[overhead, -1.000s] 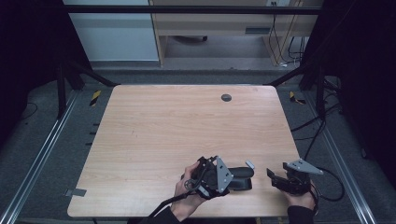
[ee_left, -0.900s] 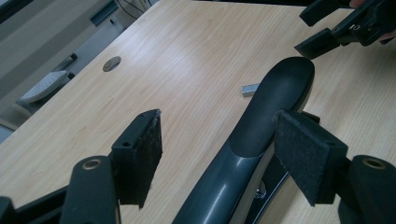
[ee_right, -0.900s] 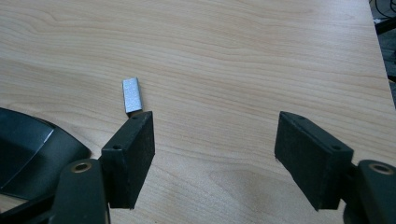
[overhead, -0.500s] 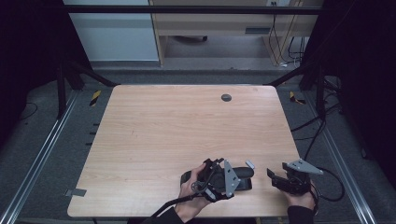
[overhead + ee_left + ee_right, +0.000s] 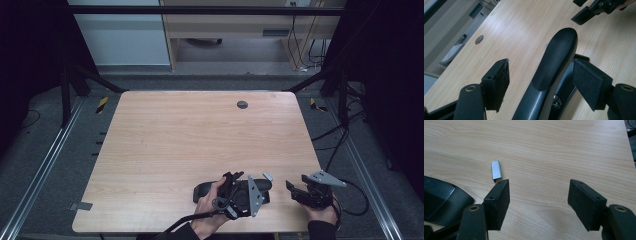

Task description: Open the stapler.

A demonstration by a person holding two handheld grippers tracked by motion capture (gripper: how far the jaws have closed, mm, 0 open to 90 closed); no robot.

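Note:
A black stapler (image 5: 202,190) lies flat near the table's front edge. My left gripper (image 5: 248,192) straddles it. In the left gripper view the stapler (image 5: 556,60) runs up between the pads; the left pad (image 5: 499,82) stands clear of it and the right pad (image 5: 589,85) sits close against its base. These jaws have just been opening, and the gripper (image 5: 541,82) is open. A short silver strip of staples (image 5: 496,170) lies on the wood just beyond my right gripper (image 5: 539,202). The right gripper's jaws have just been closing a little with nothing between them.
The wooden table (image 5: 200,130) has a small round dark cable hole (image 5: 242,104) at the back. My right gripper (image 5: 295,190) rests near the front right corner, a cable trailing off the edge. Black frame rails and floor cables surround the table.
The left hand and gripper have shifted slightly along the stapler, whose left end now shows beside the hand. The right hand has stayed put.

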